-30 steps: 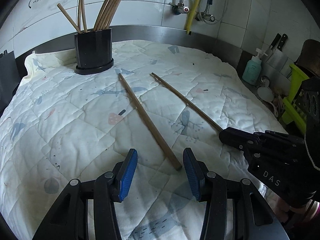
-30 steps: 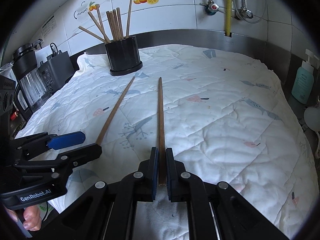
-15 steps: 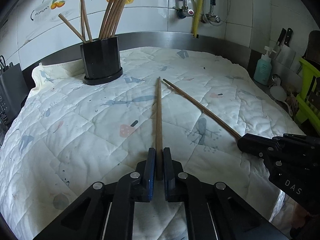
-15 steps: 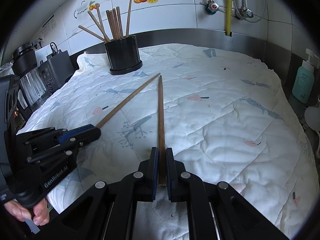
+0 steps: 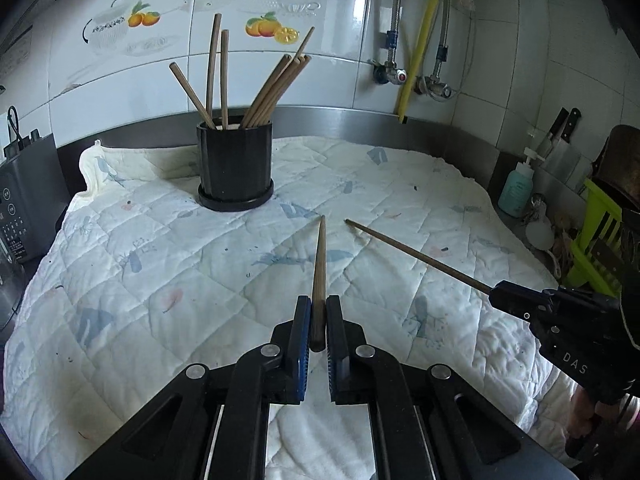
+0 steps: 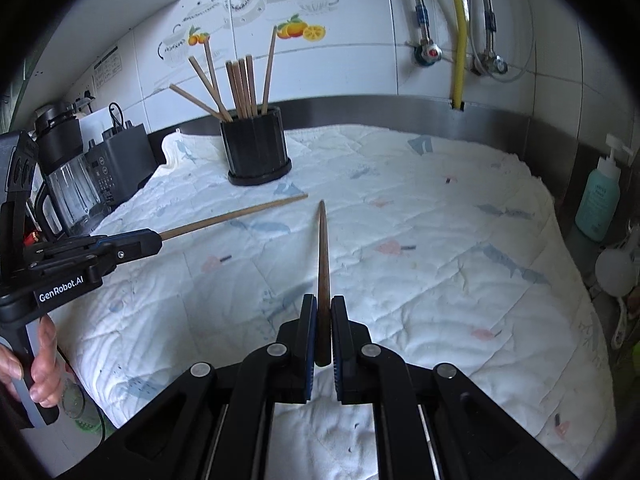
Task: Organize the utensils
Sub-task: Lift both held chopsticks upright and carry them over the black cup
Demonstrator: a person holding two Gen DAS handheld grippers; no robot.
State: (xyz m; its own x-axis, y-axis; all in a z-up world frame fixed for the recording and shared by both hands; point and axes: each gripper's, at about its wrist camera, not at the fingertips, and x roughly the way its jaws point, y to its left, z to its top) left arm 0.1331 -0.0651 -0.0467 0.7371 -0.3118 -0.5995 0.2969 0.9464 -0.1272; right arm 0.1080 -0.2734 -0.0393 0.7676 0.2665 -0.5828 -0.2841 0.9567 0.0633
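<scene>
Above quilt [image 5: 160, 280], two gripped chopsticks [image 5: 319, 280].

A home kitchen. Ahead of the grippers, fruit-printed wall tiles [image 5: 272, 32] and water valves [image 5: 394, 74]; knives [image 5: 560, 140] (right side) and a blender [image 6: 68, 184] flank the counter.

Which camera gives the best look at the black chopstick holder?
The left wrist view: the holder sits nearer and larger there, its rim and base clear. The right wrist view shows the same holder smaller and farther off, though the chopsticks standing in it spread out more legibly.
</scene>
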